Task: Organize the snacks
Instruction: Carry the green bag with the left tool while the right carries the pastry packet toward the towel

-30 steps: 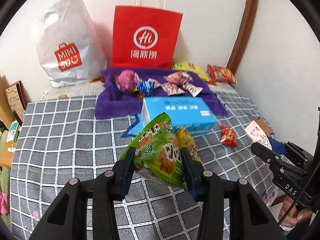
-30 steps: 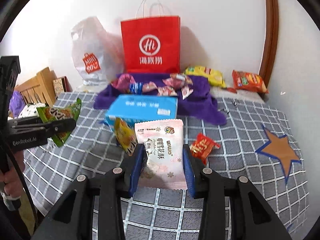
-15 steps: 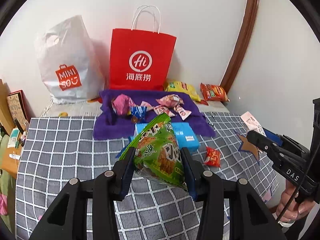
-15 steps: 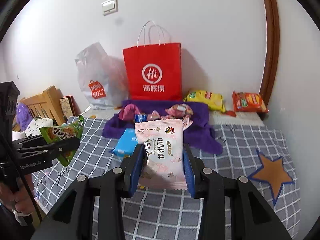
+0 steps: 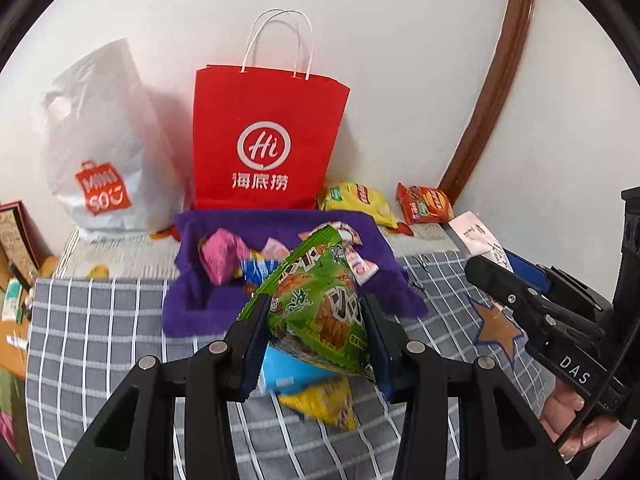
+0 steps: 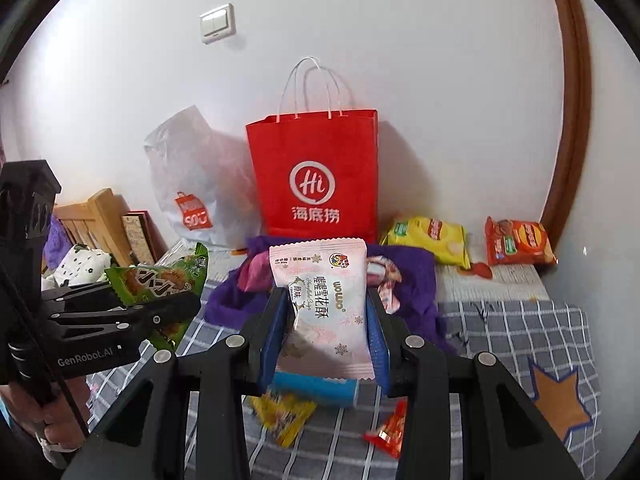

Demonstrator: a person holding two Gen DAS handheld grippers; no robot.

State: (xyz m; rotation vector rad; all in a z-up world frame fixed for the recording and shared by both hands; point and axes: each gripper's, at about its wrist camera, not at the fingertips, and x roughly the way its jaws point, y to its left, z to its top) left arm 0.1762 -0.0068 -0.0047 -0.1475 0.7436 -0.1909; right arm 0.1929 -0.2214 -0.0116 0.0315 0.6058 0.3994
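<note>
I've got the L tool (image 5: 316, 340) clamped on the green snack packet (image 5: 320, 312) and the R tool (image 6: 326, 336) on the pink wowo pastry packet (image 6: 324, 300), both lifted off the bed. The red paper bag (image 6: 316, 176) stands straight ahead, beyond the purple cloth (image 5: 208, 296), upright with its mouth up; the R tool looks a bit nearer it.

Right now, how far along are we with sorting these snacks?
Done: several small packets already sit on the purple cloth. In hand: the left gripper is shut on a green snack bag, and the right gripper is shut on a pink-white packet. Left: the blue box, a yellow packet and a small red packet lie on the checked cover.
</note>
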